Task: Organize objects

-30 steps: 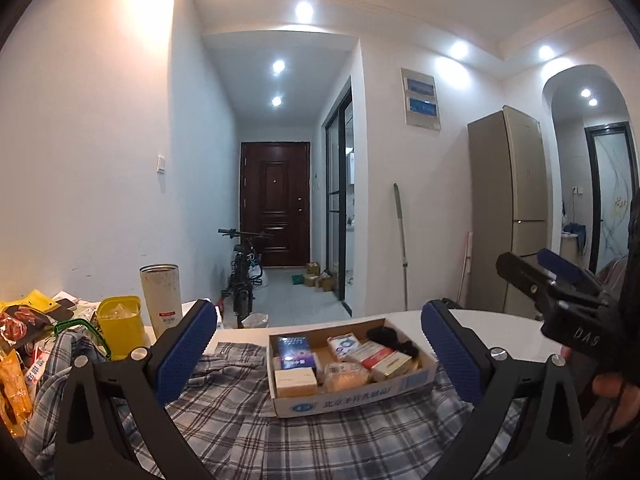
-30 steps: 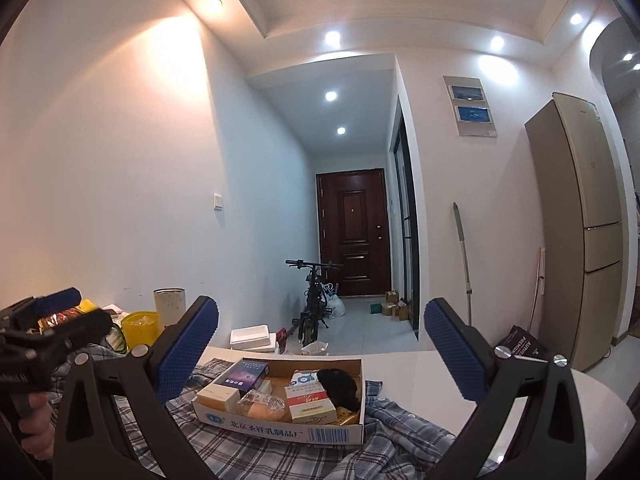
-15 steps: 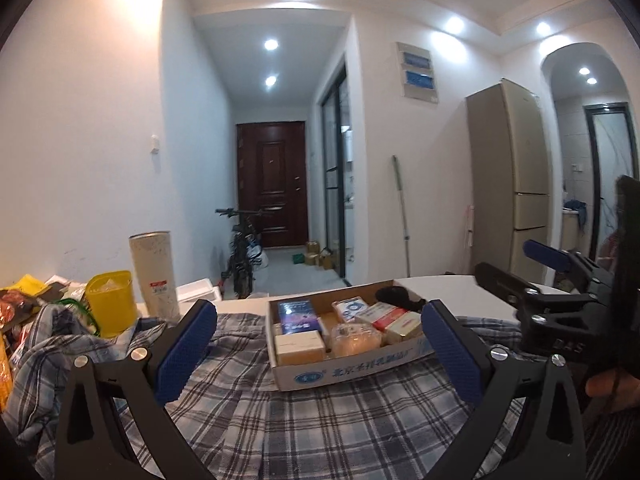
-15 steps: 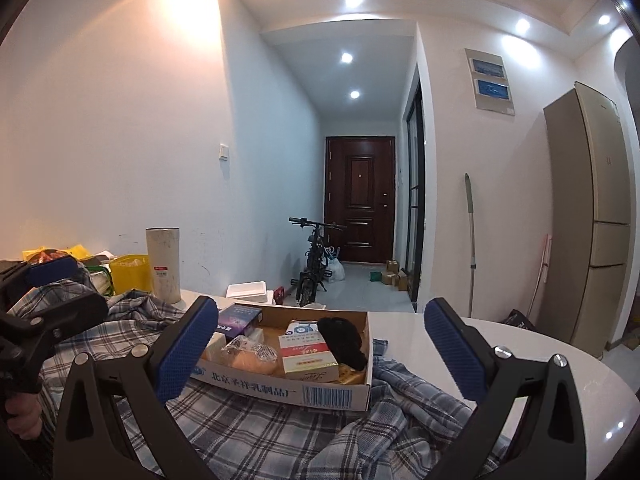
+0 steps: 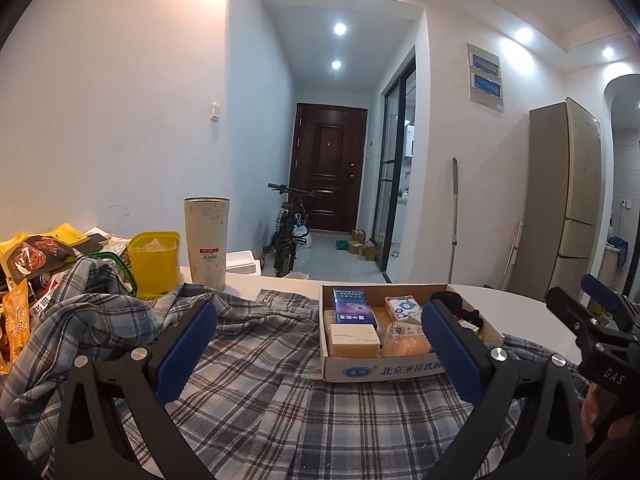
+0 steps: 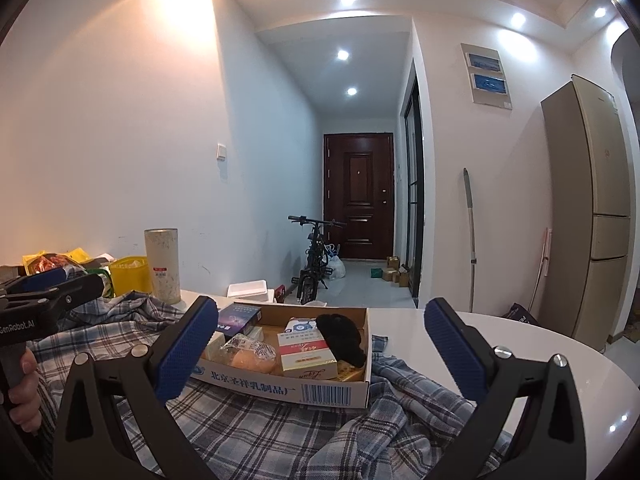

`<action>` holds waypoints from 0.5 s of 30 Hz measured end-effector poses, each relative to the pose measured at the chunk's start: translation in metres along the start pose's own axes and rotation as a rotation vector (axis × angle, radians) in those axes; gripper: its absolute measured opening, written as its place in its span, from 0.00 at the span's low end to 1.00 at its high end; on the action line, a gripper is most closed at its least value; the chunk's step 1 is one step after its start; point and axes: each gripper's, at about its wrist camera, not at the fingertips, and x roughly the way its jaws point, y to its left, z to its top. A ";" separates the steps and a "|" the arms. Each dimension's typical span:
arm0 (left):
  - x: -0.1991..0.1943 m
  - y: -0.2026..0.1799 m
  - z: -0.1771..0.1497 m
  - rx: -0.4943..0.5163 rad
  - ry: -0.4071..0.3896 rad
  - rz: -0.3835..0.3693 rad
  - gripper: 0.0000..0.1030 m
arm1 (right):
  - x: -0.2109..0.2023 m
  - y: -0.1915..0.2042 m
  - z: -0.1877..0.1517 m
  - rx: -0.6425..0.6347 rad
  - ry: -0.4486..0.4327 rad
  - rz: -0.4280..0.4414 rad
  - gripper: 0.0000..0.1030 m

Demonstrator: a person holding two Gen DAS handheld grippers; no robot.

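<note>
Leftmost on the white table (image 6: 560, 364) sits a heap of snack packets (image 5: 28, 256), with a yellow tub (image 5: 154, 262) and a tall speckled cup (image 5: 207, 250) just beside them. Next, a plaid shirt (image 5: 256, 364) lies rumpled across the tabletop, and the left gripper (image 5: 318, 350) hangs over it with its blue-padded jaws spread wide and nothing between them. Further right, an open cardboard box (image 6: 288, 386) rests on the shirt; it holds a purple box (image 5: 354, 306), a beige box (image 5: 352, 338), a wrapped bun (image 6: 250, 354), a red and white box (image 6: 306, 354) and a black pouch (image 6: 342, 336), packed close together. The right gripper (image 6: 320, 350) hovers in front of the box, its jaws also wide apart and empty. Behind, a bicycle (image 6: 314, 264) stands in the hallway before a dark door (image 6: 358, 196), and a tall fridge (image 6: 596, 216) stands at the far right.
</note>
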 end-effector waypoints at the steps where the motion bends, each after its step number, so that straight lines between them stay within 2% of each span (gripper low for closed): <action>1: 0.000 0.000 0.000 0.002 -0.001 -0.001 1.00 | 0.002 0.001 -0.001 -0.005 0.012 -0.004 1.00; 4: -0.002 -0.002 0.000 0.015 -0.015 0.004 1.00 | 0.006 0.002 -0.002 -0.012 0.036 -0.024 1.00; 8: -0.006 -0.009 0.000 0.052 -0.037 0.000 1.00 | 0.008 -0.002 -0.003 0.002 0.048 -0.021 1.00; 15: -0.016 -0.021 -0.002 0.117 -0.085 -0.010 1.00 | 0.020 -0.007 -0.007 0.038 0.121 -0.006 1.00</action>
